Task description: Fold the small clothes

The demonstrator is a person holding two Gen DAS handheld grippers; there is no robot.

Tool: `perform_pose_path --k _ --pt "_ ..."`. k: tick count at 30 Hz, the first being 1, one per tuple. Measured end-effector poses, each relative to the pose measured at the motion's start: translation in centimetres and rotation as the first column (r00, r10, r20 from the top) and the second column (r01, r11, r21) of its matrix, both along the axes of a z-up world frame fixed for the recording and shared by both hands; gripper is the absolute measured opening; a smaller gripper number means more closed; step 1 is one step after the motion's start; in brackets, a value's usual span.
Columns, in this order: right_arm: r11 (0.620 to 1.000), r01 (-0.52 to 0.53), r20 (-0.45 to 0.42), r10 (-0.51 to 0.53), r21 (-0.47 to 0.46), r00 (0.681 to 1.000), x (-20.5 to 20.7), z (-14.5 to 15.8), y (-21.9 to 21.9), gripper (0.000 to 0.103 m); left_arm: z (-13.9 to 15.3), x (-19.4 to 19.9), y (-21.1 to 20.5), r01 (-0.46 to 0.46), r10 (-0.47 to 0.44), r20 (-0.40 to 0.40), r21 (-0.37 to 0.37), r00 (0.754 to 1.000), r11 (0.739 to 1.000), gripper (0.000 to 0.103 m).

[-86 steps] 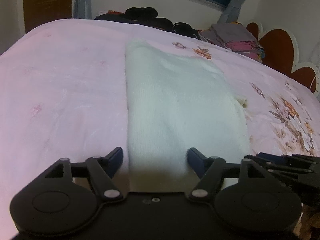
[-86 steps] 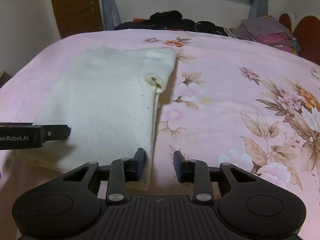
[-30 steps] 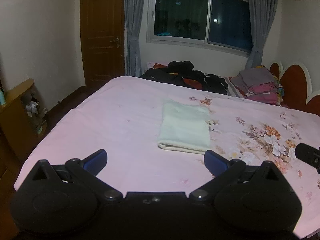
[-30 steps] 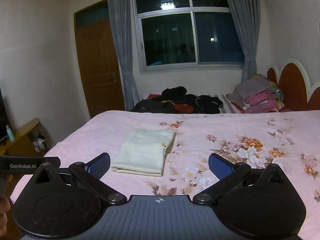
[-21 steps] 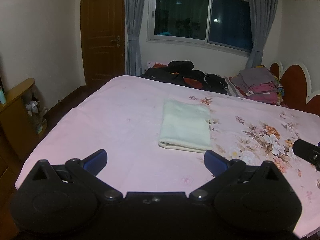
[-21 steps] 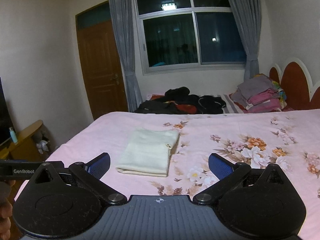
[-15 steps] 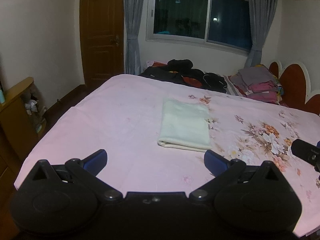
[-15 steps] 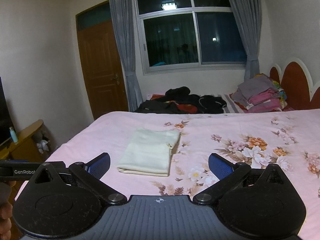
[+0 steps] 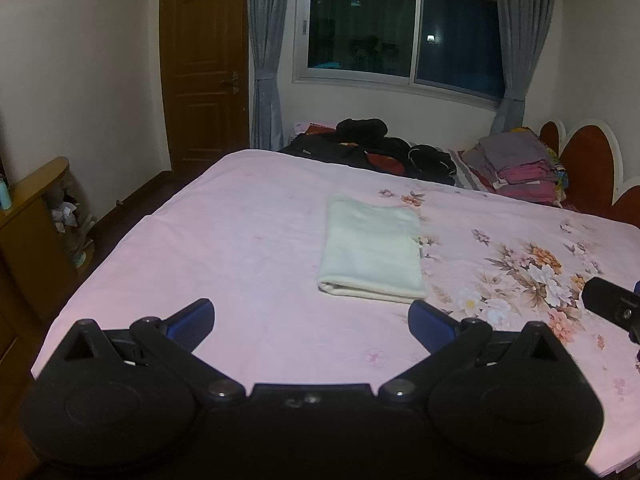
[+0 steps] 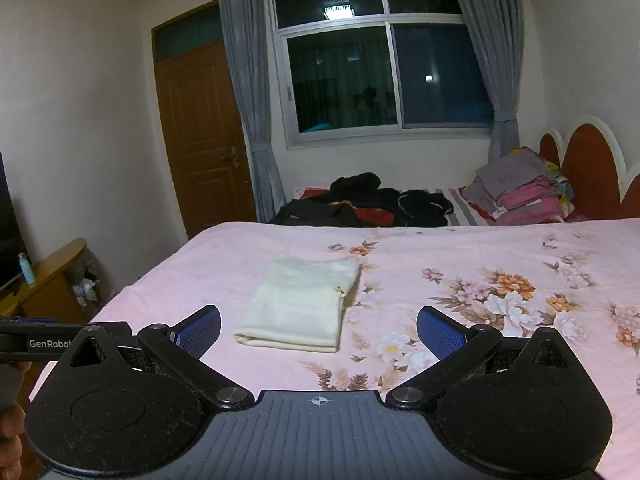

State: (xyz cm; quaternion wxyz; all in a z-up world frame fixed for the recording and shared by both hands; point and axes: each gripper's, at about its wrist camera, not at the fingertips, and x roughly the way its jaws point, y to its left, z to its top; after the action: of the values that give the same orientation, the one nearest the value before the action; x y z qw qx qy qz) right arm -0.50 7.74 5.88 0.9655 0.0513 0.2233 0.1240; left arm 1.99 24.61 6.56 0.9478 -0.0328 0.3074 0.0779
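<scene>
A cream knitted garment (image 9: 372,248) lies folded in a neat rectangle on the pink floral bed sheet (image 9: 240,248). It also shows in the right wrist view (image 10: 300,300). My left gripper (image 9: 310,318) is wide open and empty, held back above the bed's near edge, well short of the garment. My right gripper (image 10: 318,330) is wide open and empty, also back from the garment. The left gripper's body (image 10: 48,340) shows at the left edge of the right wrist view. Part of the right gripper (image 9: 612,304) shows at the right edge of the left wrist view.
Dark clothes (image 9: 376,148) lie heaped at the far side of the bed. A folded stack of grey and pink clothes (image 9: 516,164) sits by the red headboard (image 9: 588,168). A wooden cabinet (image 9: 32,232) stands left of the bed, a door (image 9: 204,72) behind it.
Over the last second both grippers stay open and nearly still, drifting slightly. Since 2.9 s ago both pulled far back from the garment and opened wider.
</scene>
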Motion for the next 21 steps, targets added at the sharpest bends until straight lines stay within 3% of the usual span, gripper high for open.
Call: perform_pose_path --k 21 --pt "1.000 0.003 -0.017 -0.003 0.006 1.000 0.63 -0.66 -0.49 0.103 -0.37 0.30 -0.02 0.002 -0.002 -0.007 0.006 1.000 1.000 0.103"
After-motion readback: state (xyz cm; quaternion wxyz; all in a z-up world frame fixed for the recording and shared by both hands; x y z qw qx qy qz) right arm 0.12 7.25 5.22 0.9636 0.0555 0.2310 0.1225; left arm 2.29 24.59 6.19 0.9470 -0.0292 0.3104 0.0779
